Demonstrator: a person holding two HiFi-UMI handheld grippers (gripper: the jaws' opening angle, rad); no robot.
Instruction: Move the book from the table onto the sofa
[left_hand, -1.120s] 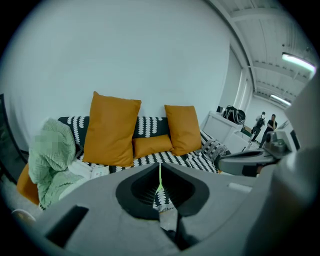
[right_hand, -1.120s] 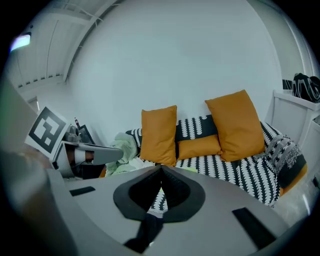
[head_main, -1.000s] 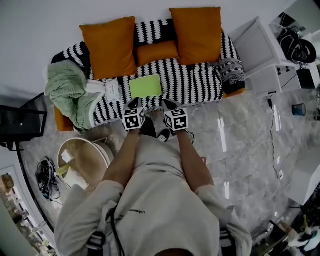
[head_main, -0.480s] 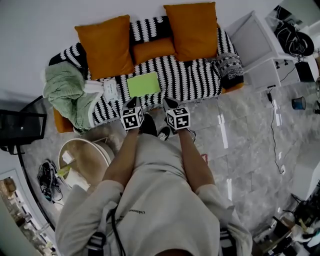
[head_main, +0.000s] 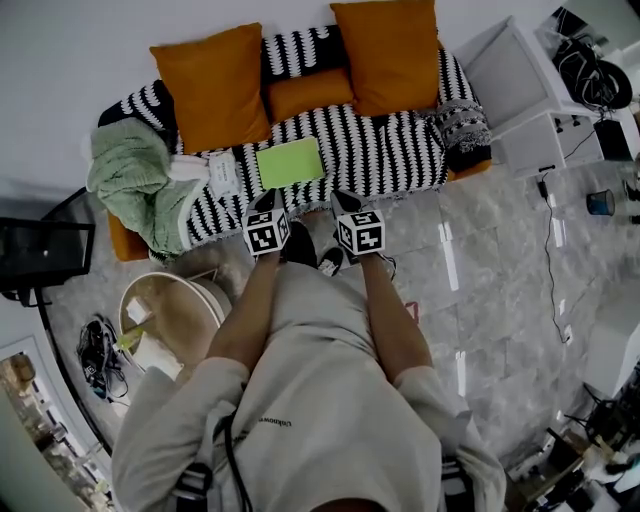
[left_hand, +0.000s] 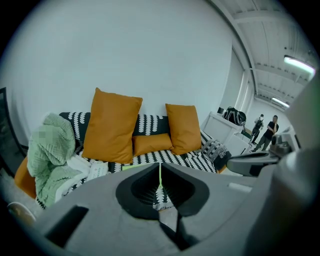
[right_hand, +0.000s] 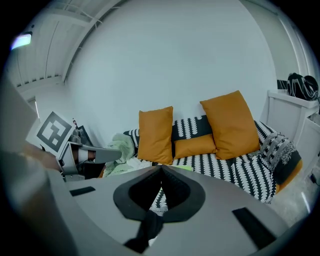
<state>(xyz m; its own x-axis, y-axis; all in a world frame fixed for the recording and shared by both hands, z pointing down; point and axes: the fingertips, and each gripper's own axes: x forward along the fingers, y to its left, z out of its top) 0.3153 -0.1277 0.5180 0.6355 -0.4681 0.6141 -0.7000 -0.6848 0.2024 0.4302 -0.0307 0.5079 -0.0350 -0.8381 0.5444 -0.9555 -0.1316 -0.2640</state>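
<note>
A light green book (head_main: 289, 162) lies flat on the seat of the black-and-white patterned sofa (head_main: 400, 150), in front of the orange cushions. My left gripper (head_main: 265, 201) hangs just short of the sofa's front edge, below the book, jaws shut and empty. My right gripper (head_main: 345, 200) is beside it to the right, also shut with nothing in it. In the left gripper view the closed jaw tips (left_hand: 160, 165) point at the sofa; a sliver of the book (left_hand: 131, 166) shows past them. The right gripper (right_hand: 161, 169) points at the seat too.
Three orange cushions (head_main: 212, 85) lean on the sofa back. A green blanket (head_main: 135, 185) and white papers (head_main: 222, 175) pile at the sofa's left end. A round wooden table (head_main: 170, 315) stands at lower left, a white cabinet (head_main: 525, 95) at right. Cables cross the tiled floor.
Both grippers stay nearly where they were in front of the sofa; the view has shifted slightly. The book rests unmoved on the seat.
</note>
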